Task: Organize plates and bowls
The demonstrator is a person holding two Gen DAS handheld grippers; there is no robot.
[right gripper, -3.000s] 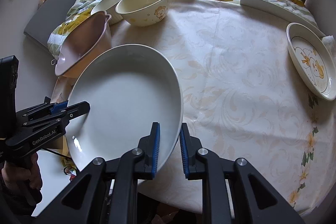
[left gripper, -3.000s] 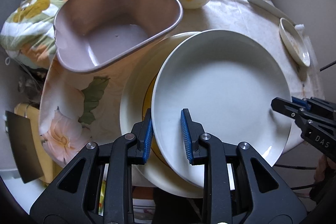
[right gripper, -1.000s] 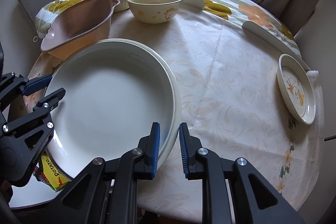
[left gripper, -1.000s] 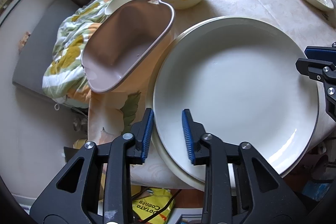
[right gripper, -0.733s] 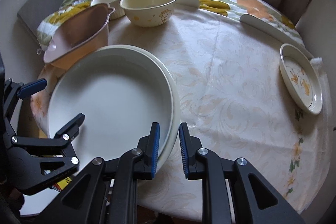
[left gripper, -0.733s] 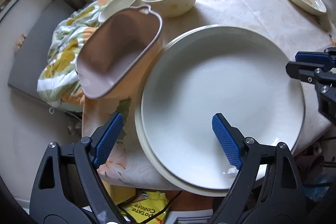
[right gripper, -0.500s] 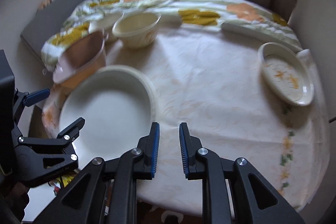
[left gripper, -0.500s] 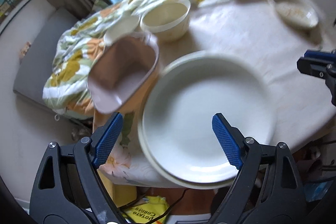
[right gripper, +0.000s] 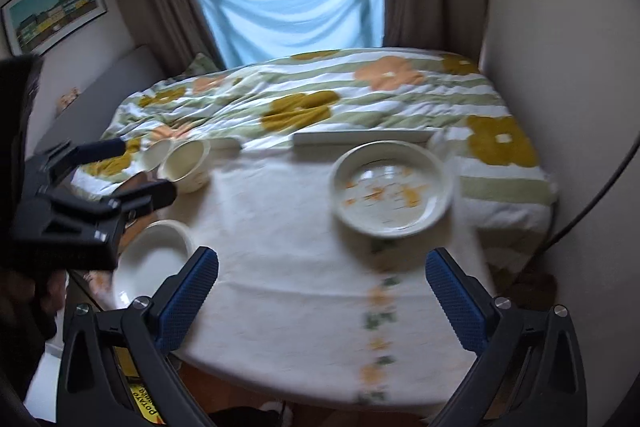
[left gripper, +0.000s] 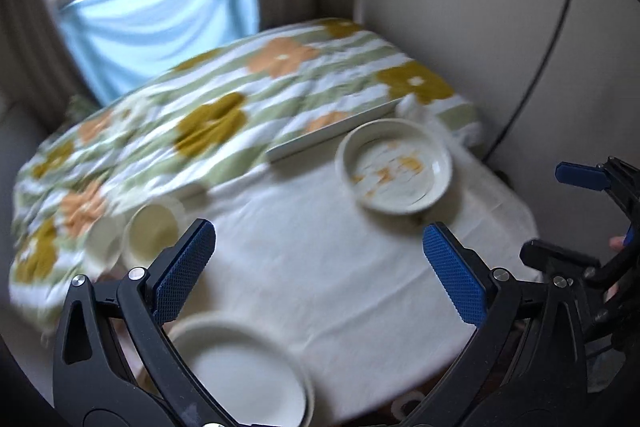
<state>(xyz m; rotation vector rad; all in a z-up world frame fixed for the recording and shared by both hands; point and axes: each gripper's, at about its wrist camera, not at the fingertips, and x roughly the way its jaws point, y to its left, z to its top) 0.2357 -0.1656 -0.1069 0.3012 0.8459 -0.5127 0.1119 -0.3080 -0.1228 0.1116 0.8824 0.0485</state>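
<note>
Left gripper (left gripper: 316, 271) and right gripper (right gripper: 322, 297), jaws opening wide and empty; patterned dish (right gripper: 394, 187) lies far right on the surface, stacked plates (right gripper: 154, 261) near left; approach its rim low, squarely.

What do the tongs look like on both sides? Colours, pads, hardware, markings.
Both match. The left tongs and the right tongs are matte black plastic with triangular cutouts in the arms and silver rivets at the joints. Each finger carries a blue pad with a fine cross-hatched texture. No lettering is legible through the blur. A thin black cable arcs up the wall on the right. No sleeve is clearly visible.
</note>
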